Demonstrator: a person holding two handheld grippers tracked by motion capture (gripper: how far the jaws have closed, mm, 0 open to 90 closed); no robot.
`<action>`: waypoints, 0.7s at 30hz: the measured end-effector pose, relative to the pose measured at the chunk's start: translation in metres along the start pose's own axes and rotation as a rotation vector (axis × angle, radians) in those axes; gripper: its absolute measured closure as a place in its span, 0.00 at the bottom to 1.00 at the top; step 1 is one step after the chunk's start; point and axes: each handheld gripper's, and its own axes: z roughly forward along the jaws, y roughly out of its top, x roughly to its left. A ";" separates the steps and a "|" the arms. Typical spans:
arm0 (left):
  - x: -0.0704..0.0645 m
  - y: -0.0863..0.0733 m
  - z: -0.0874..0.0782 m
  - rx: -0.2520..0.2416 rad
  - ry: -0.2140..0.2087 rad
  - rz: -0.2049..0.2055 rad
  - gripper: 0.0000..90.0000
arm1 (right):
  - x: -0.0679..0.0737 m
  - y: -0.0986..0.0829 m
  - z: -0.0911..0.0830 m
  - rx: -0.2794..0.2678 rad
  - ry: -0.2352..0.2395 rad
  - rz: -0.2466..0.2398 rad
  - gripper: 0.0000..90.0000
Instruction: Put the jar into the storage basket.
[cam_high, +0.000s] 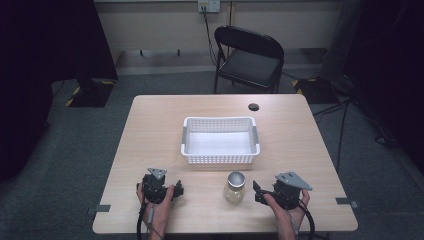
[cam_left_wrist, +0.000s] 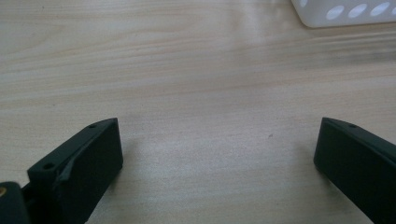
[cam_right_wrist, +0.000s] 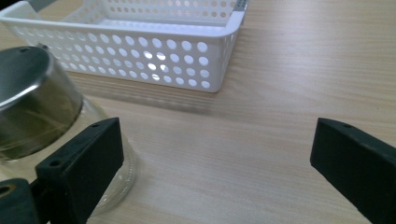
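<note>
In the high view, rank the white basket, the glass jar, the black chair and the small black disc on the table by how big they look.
1. black chair, though it stands farther off
2. white basket, close behind it
3. glass jar
4. small black disc

Bright overhead-lit table (cam_high: 150, 125), dark surroundings, soft low-resolution frames

Jar (cam_right_wrist: 42, 126): left of my right gripper (cam_right_wrist: 217, 154), its base sits behind my jaw, its left side cut off.
Basket (cam_left_wrist: 345, 11): far right beyond my left gripper (cam_left_wrist: 217, 154), just a corner inside the frame.
</note>
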 end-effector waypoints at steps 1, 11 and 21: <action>0.000 0.000 0.000 0.000 0.000 0.000 0.01 | 0.002 0.000 -0.002 -0.006 0.003 -0.001 0.02; 0.000 0.000 0.000 0.000 0.000 0.000 0.01 | 0.020 0.006 -0.023 -0.057 0.035 -0.025 0.02; 0.000 0.000 0.000 0.000 0.000 0.000 0.01 | 0.036 0.018 -0.046 -0.128 0.072 -0.078 0.00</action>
